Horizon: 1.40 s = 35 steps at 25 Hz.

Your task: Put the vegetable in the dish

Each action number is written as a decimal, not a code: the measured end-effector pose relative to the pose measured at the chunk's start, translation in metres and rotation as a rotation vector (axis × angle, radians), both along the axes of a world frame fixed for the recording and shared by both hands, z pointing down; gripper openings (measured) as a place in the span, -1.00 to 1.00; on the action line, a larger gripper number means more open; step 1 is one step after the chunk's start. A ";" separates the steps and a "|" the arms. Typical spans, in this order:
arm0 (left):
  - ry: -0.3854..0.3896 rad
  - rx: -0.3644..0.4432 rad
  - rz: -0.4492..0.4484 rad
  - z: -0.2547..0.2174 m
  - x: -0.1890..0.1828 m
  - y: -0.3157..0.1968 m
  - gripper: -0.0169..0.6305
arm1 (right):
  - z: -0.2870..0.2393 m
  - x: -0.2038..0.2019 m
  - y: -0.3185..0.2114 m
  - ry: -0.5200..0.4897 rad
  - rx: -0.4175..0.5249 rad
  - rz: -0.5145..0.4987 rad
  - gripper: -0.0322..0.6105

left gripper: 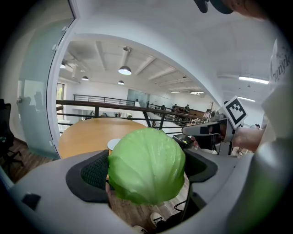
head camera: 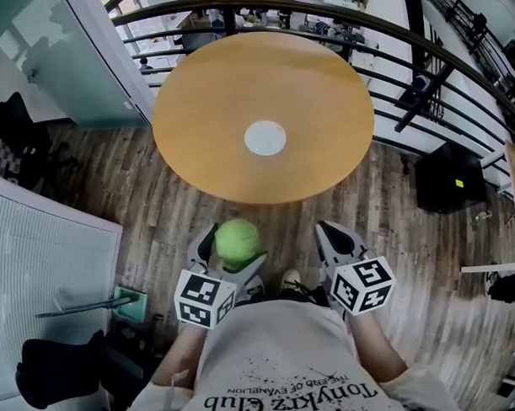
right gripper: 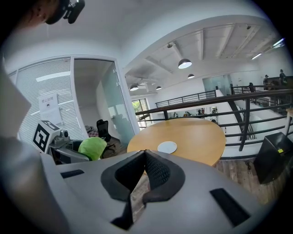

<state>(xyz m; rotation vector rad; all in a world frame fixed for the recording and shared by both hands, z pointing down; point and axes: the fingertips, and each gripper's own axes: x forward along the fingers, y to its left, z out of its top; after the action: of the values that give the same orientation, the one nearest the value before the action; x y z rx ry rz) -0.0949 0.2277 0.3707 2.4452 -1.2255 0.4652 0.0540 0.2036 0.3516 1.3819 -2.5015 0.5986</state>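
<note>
A round green cabbage sits clamped between the jaws of my left gripper, held close to my body, short of the round wooden table. In the left gripper view the cabbage fills the gap between the black pads. A small white dish lies at the table's middle, also seen as the dish in the right gripper view. My right gripper hangs beside the left one, its jaws closed together with nothing between them.
A black metal railing curves round the far side of the table. A black box stands on the wood floor at right. A glass wall and an office chair are at left.
</note>
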 end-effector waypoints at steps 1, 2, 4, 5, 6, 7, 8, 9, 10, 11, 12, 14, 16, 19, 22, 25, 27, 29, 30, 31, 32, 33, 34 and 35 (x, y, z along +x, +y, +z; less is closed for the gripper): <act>0.000 0.002 0.006 0.000 -0.003 0.001 0.58 | 0.000 -0.002 0.000 0.003 0.001 0.007 -0.85; -0.002 0.004 0.014 0.000 -0.007 0.002 0.58 | -0.001 -0.005 0.001 0.005 0.002 0.014 -0.85; -0.006 0.009 0.038 0.001 -0.013 0.004 0.58 | -0.003 -0.011 0.000 0.007 0.006 0.030 -0.85; -0.005 0.010 0.052 0.001 -0.015 0.005 0.58 | -0.004 -0.014 0.000 0.008 0.007 0.040 -0.85; -0.002 0.011 0.064 0.002 -0.016 0.007 0.58 | -0.005 -0.016 0.001 0.007 0.009 0.050 -0.85; 0.003 0.013 0.075 0.002 -0.017 0.008 0.58 | -0.006 -0.017 0.002 0.006 0.011 0.061 -0.85; 0.007 0.016 0.083 0.001 -0.018 0.009 0.58 | -0.006 -0.018 0.003 0.004 0.013 0.071 -0.85; 0.010 0.019 0.089 0.000 -0.020 0.010 0.58 | -0.007 -0.019 0.003 0.005 0.015 0.080 -0.85; 0.011 0.023 0.093 -0.001 -0.022 0.010 0.58 | -0.007 -0.020 0.005 0.007 0.015 0.086 -0.85; 0.013 0.026 0.096 -0.002 -0.024 0.011 0.58 | -0.007 -0.021 0.006 0.011 0.015 0.091 -0.85; 0.015 0.028 0.098 -0.002 -0.026 0.011 0.58 | -0.007 -0.022 0.008 0.015 0.014 0.095 -0.85; 0.017 0.033 0.103 -0.004 -0.030 0.012 0.58 | -0.008 -0.022 0.011 0.021 0.012 0.105 -0.85; 0.022 0.036 0.106 -0.005 -0.032 0.011 0.58 | -0.008 -0.022 0.012 0.024 0.010 0.115 -0.85; 0.029 0.036 0.107 -0.004 -0.032 0.006 0.58 | -0.007 -0.022 0.010 0.023 0.010 0.122 -0.85; 0.034 0.038 0.105 -0.002 -0.031 0.000 0.58 | -0.002 -0.020 0.004 0.018 0.005 0.119 -0.85; 0.036 0.037 0.100 -0.001 -0.028 -0.007 0.58 | 0.004 -0.017 -0.003 0.010 -0.005 0.118 -0.85; 0.035 0.035 0.094 -0.001 -0.027 -0.015 0.58 | 0.009 -0.015 -0.012 0.010 -0.012 0.114 -0.85; 0.034 0.033 0.086 -0.001 -0.026 -0.027 0.58 | 0.011 -0.015 -0.025 0.013 -0.014 0.102 -0.85; 0.031 0.031 0.082 0.001 -0.026 -0.033 0.58 | 0.013 -0.015 -0.032 0.012 -0.013 0.094 -0.85; 0.028 0.029 0.077 0.002 -0.026 -0.040 0.58 | 0.014 -0.015 -0.040 0.010 -0.013 0.087 -0.85; 0.026 0.027 0.072 0.004 -0.026 -0.047 0.58 | 0.015 -0.015 -0.047 0.008 -0.013 0.081 -0.85; 0.025 0.024 0.067 0.006 -0.025 -0.054 0.58 | 0.017 -0.014 -0.055 0.006 -0.016 0.076 -0.85; 0.024 0.022 0.062 0.007 -0.024 -0.062 0.58 | 0.019 -0.012 -0.063 0.005 -0.019 0.073 -0.85; 0.024 0.019 0.058 0.008 -0.022 -0.070 0.58 | 0.019 -0.010 -0.072 0.005 -0.022 0.070 -0.85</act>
<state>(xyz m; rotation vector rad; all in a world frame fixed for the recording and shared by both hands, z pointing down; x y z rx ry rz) -0.1166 0.1573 0.3785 2.5007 -1.1567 0.4403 0.0438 0.1312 0.3707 1.4664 -2.4444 0.6333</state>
